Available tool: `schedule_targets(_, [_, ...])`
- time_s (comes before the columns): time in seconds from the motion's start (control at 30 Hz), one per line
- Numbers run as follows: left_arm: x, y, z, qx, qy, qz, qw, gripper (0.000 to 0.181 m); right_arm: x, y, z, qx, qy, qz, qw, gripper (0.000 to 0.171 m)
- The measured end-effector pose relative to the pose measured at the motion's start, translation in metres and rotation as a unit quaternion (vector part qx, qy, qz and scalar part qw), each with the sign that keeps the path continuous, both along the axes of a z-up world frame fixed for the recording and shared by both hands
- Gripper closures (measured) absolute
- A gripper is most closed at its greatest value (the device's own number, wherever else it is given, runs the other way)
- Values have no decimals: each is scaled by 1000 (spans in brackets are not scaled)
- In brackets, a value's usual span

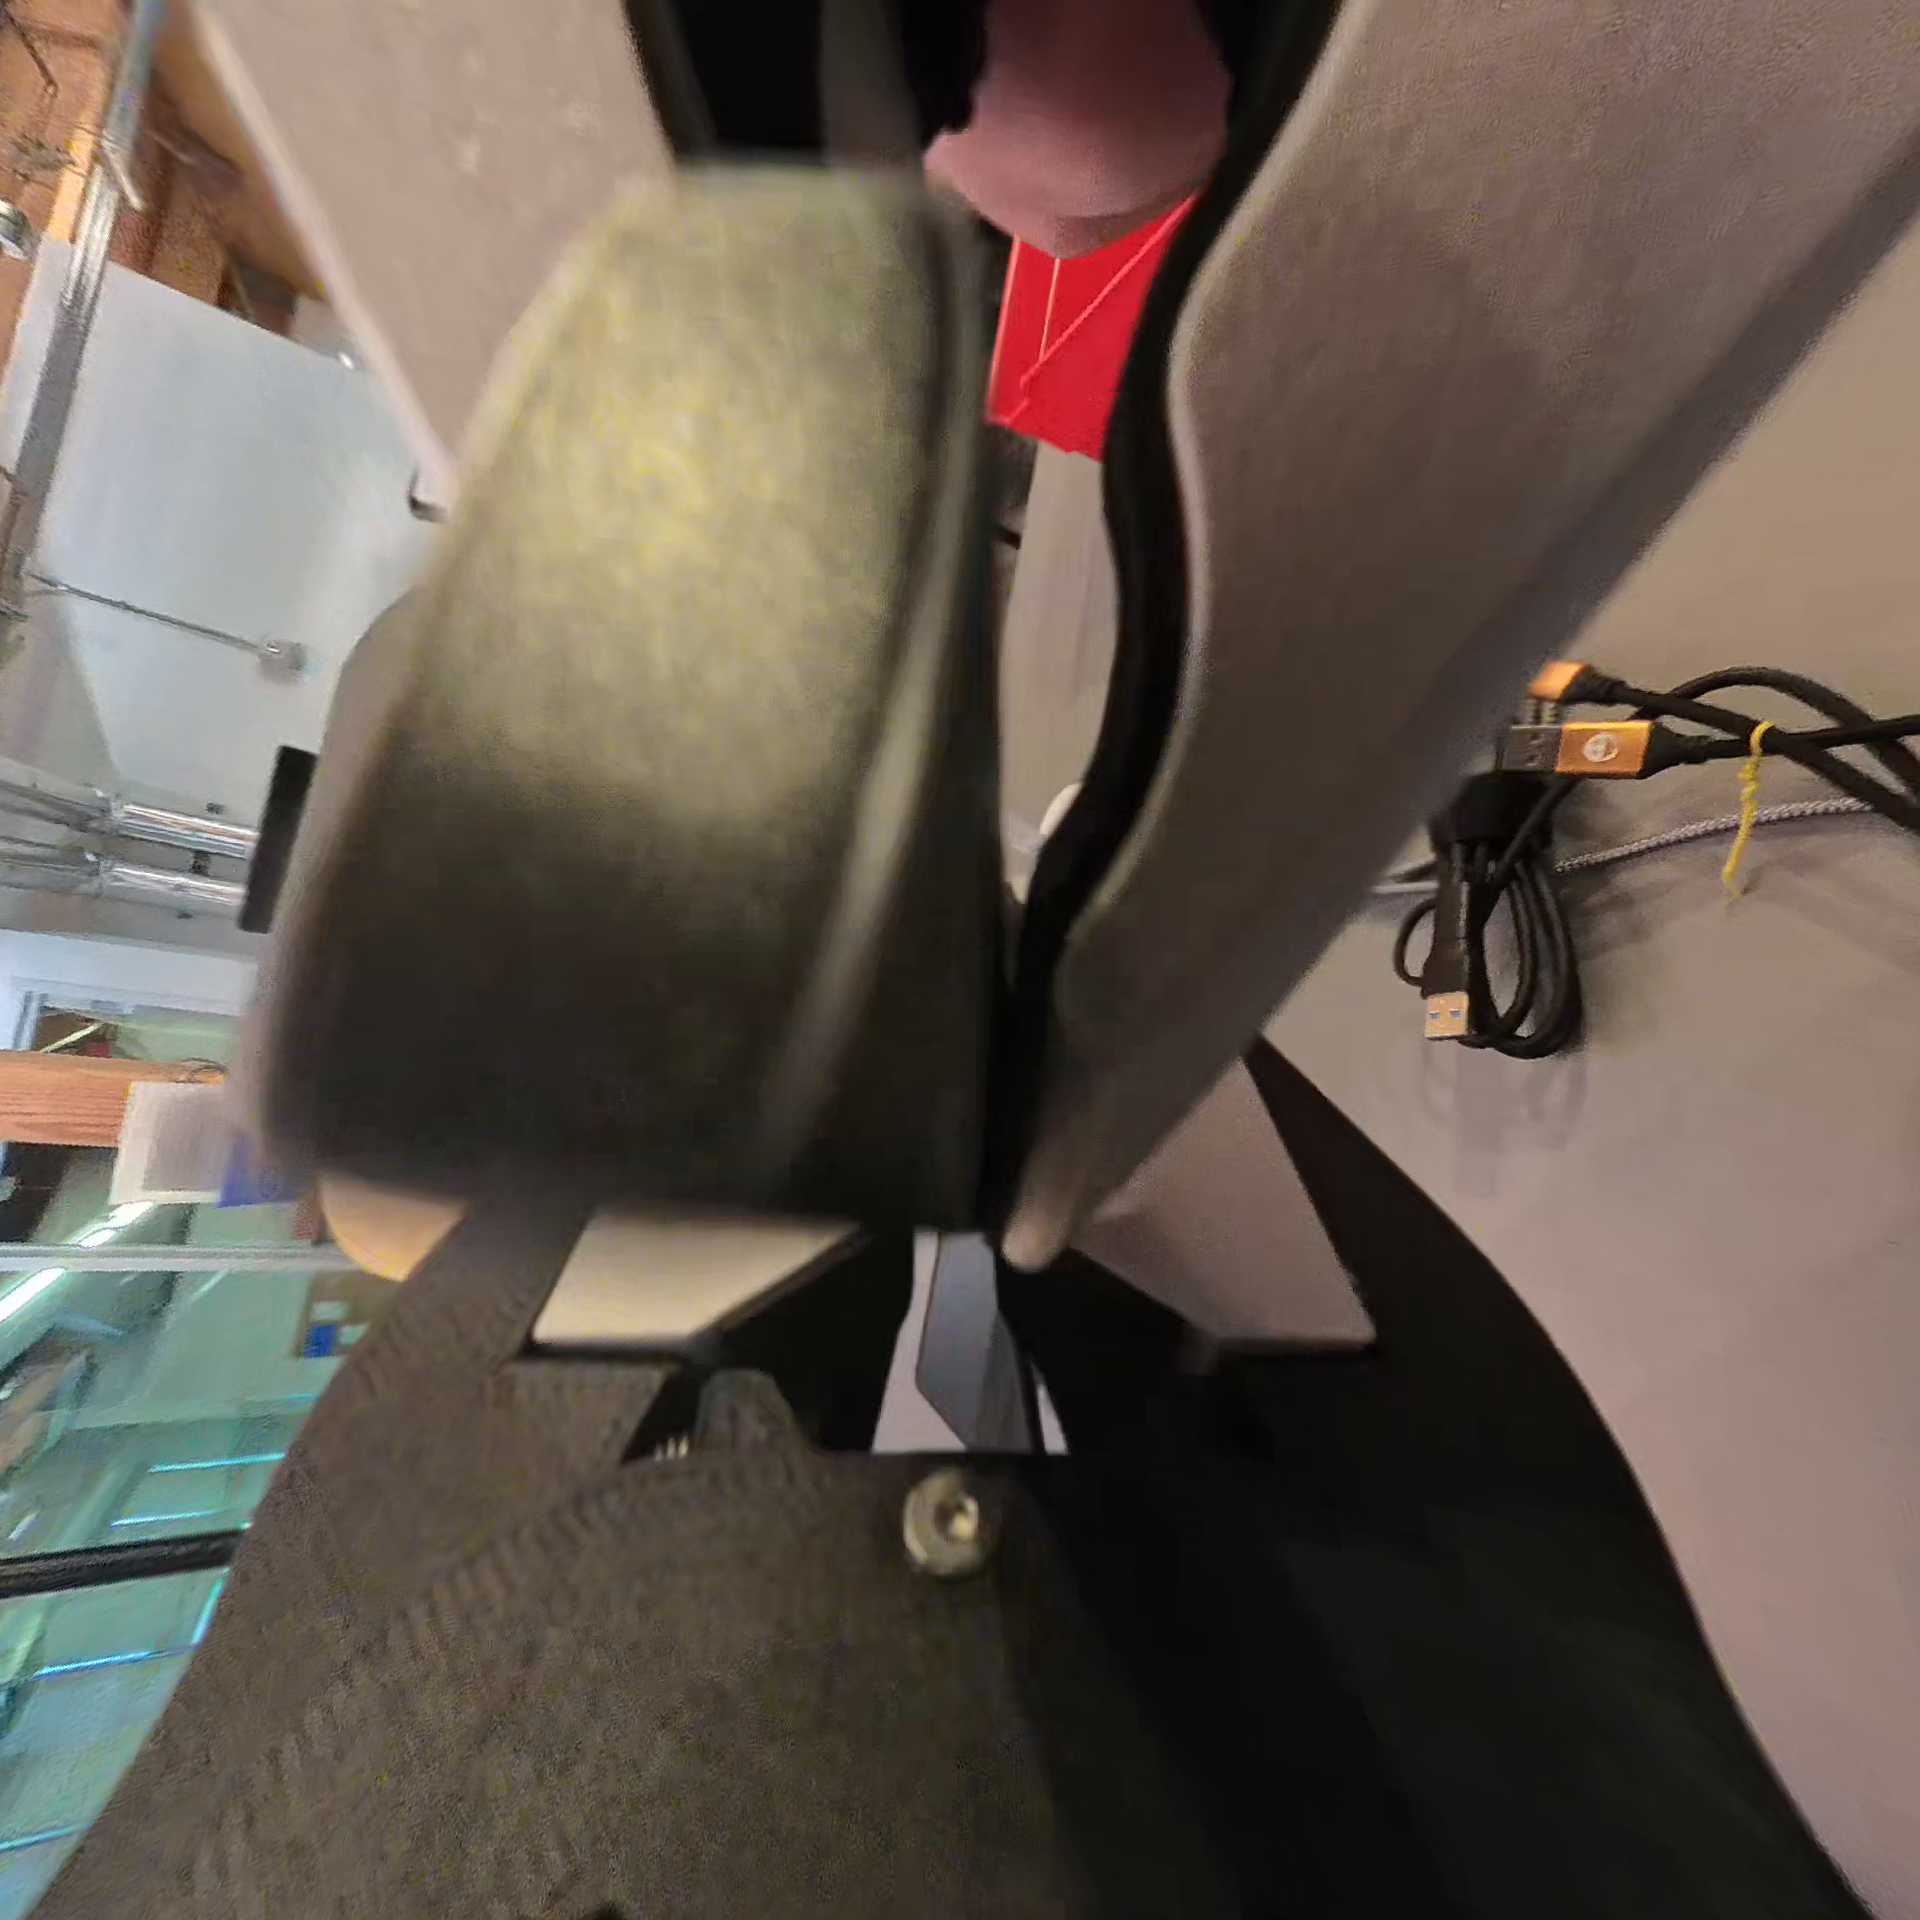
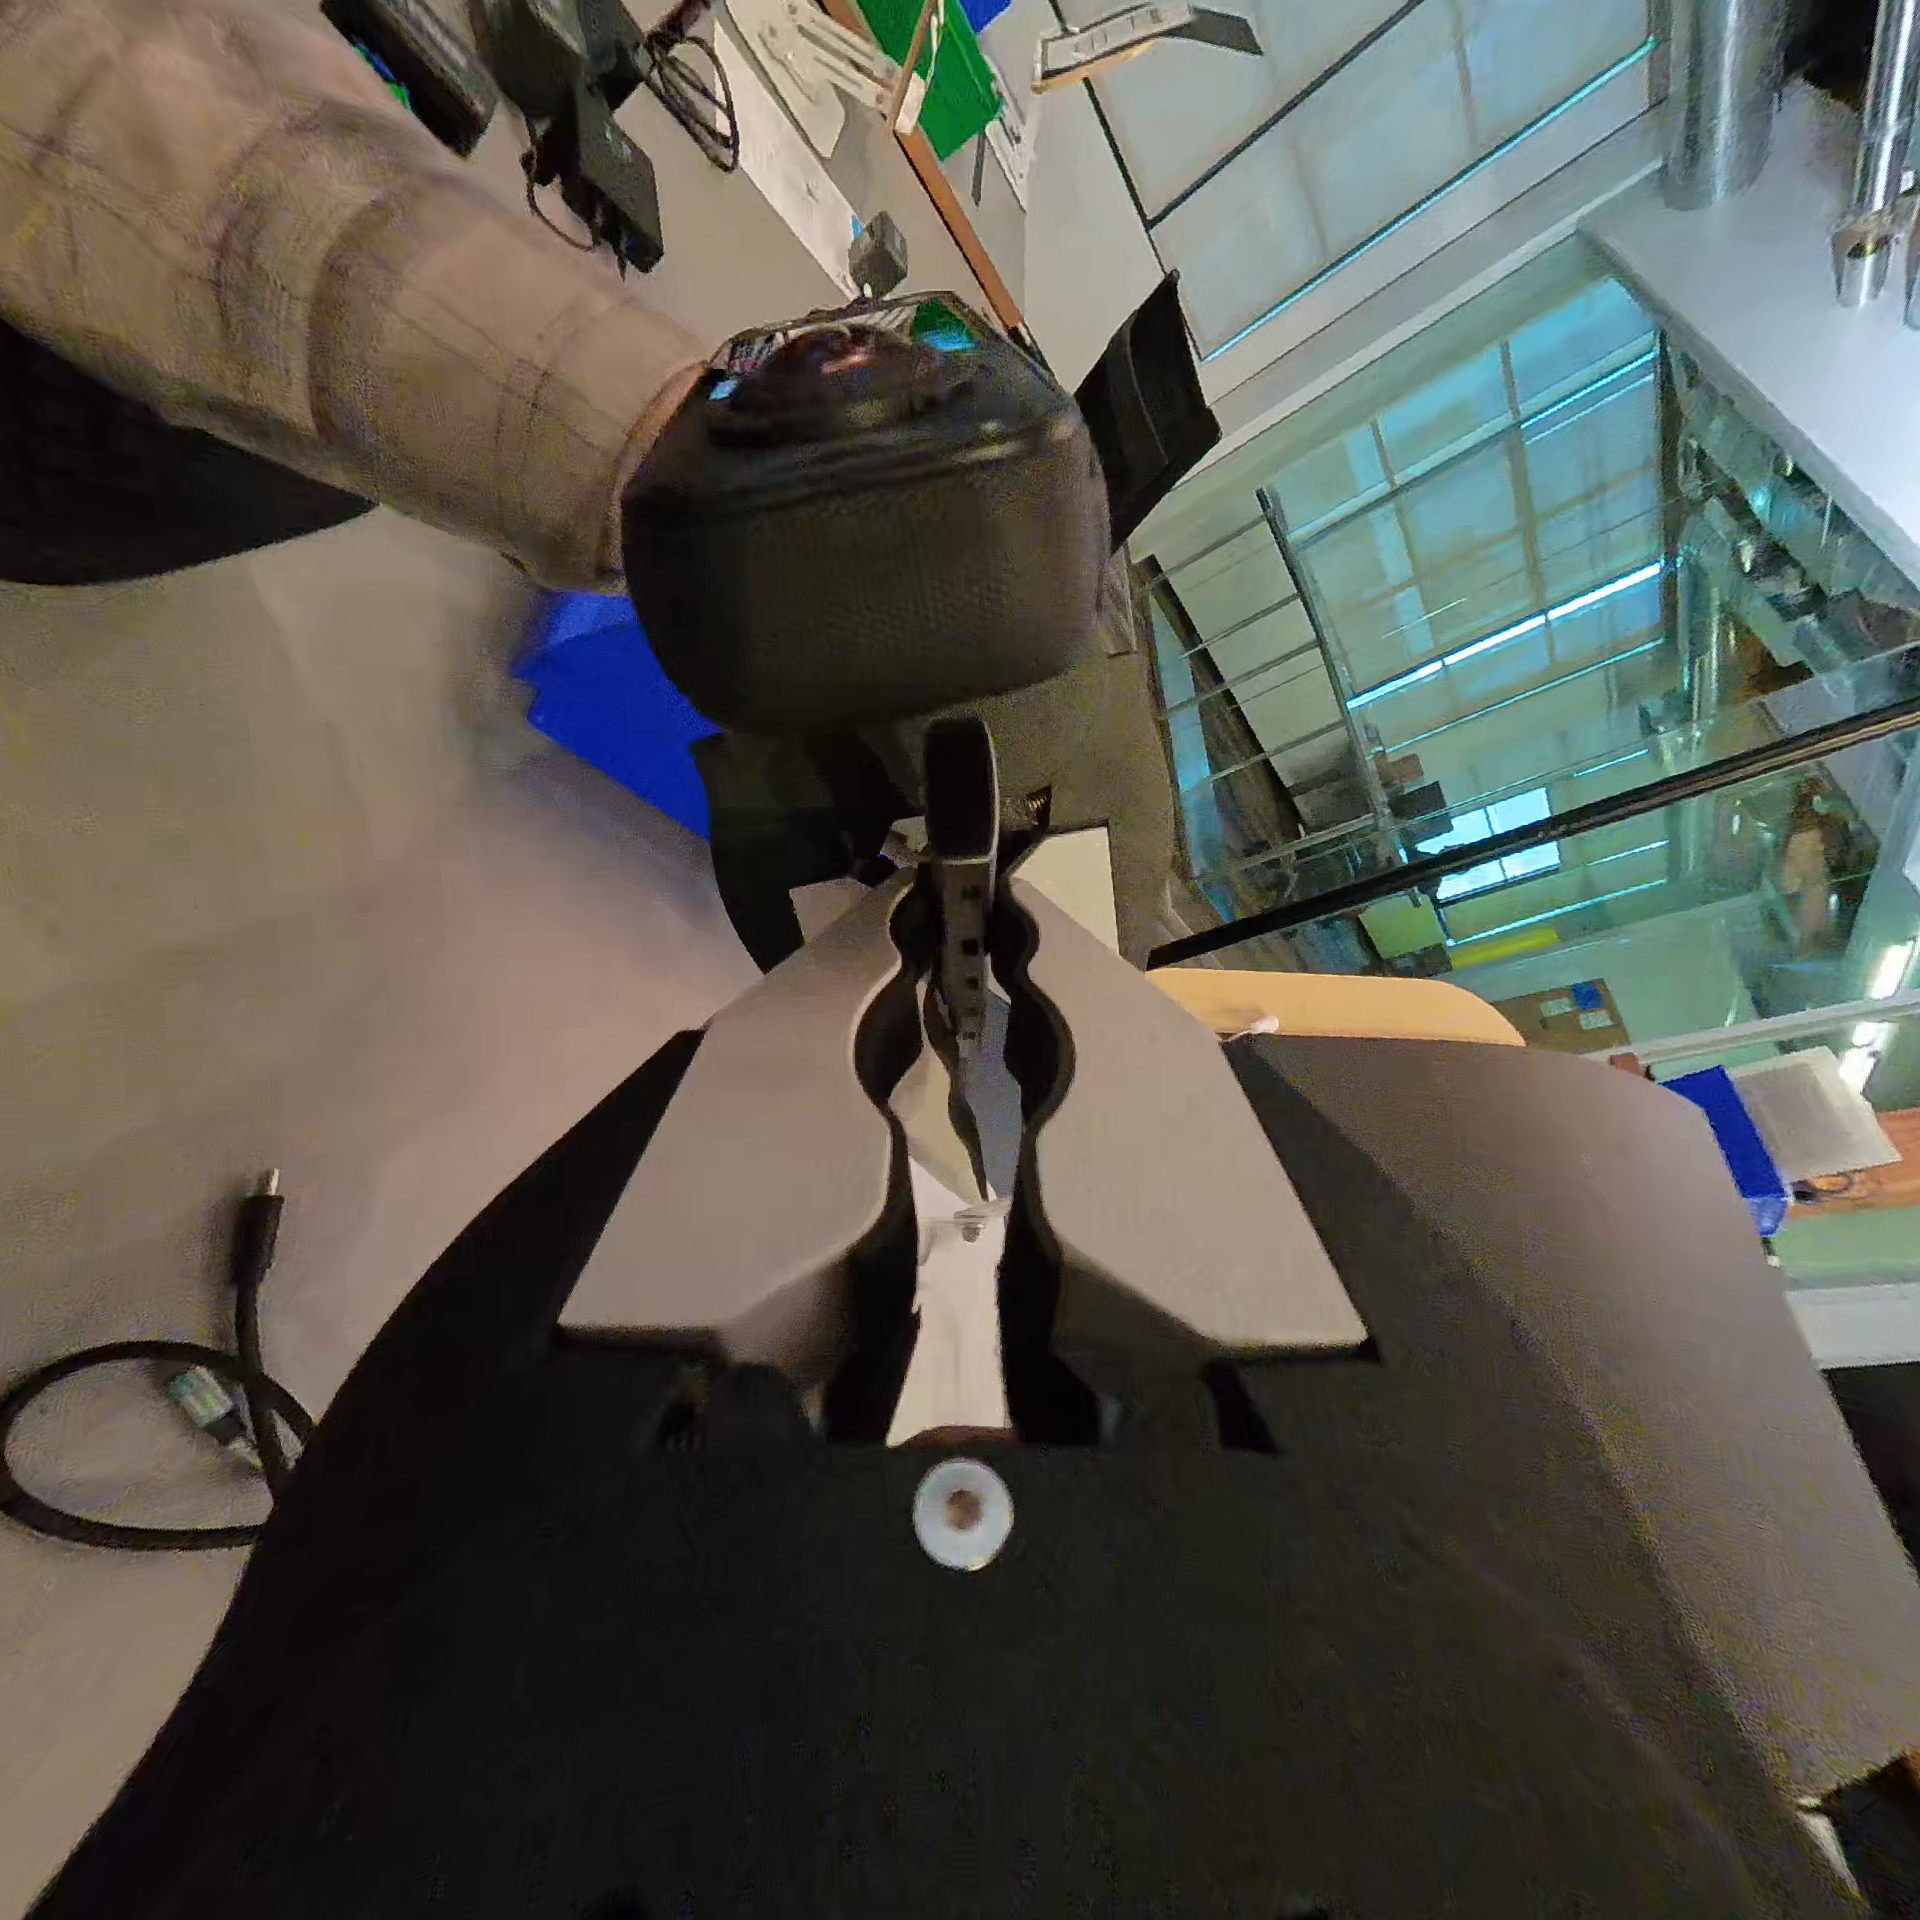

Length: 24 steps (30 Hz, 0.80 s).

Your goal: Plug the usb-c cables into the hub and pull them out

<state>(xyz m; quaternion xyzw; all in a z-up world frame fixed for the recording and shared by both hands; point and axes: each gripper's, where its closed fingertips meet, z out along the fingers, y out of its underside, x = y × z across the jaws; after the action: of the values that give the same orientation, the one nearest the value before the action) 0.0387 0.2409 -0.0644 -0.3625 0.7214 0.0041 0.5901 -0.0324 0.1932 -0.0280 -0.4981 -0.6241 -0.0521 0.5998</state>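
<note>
The hub [image 2: 961,935] is pinched edge-on between both tongs, right [image 2: 961,914] and left [image 1: 997,1195], above the worktop [image 2: 260,883]. The cables [image 1: 1538,831] lie unplugged; a twist could slip it.

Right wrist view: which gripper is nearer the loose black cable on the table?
Right. The right gripper is close beside the black cable; the left gripper is farther off, beyond those fingertips.

Your left tongs [image 1: 1013,1236] nearly fill the view, closed on a thin dark hub [image 1: 961,1335]. Right of them, bundled cables [image 1: 1507,831] lie on the grey tabletop [image 1: 1714,1195].
</note>
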Motion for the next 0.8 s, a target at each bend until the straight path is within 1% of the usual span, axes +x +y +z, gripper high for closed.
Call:
schedule_targets(0.03, [-1, 1, 1, -7, -2, 3, 1000, 160, 2, 0, 3, -13, 23, 4, 1000, 165])
schedule_targets(0.1, [-5, 3, 5, -35, -5, 5, 999, 130, 12, -2, 15, -40, 84, 13, 996, 165])
schedule_targets(0.13, [-9, 5, 8, -54, -10, 4, 998, 120, 20, -3, 22, -51, 114, 16, 992, 165])
schedule_targets(0.17, [-12, 4, 13, -68, -18, -2, 997, 115, 28, -3, 28, -58, 140, 16, 988, 165])
schedule_targets(0.27, [-24, 0, 37, -102, -62, -26, 992, 110, 57, 0, 39, -80, 193, -8, 978, 165])
schedule_targets(0.4, [-43, -13, 91, -122, -179, -72, 974, 116, 99, 6, 45, -74, 193, -73, 976, 165])
schedule_targets(0.5, [-61, -9, 114, -110, -220, -62, 967, 125, 146, 7, 61, -47, 174, -146, 973, 165])
schedule_targets(0.57, [-70, -4, 121, -115, -234, -55, 964, 129, 190, 8, 70, -39, 139, -217, 965, 165])
schedule_targets(0.67, [-75, 4, 120, -110, -228, -37, 967, 132, 260, 10, 71, -55, 77, -330, 939, 165])
schedule_targets(0.73, [-73, 9, 114, -110, -217, -28, 970, 133, 308, 12, 60, -84, 28, -408, 909, 165])
schedule_targets(0.8, [-72, 14, 108, -102, -204, -12, 974, 135, 353, 12, 37, -140, -13, -464, 875, 165])
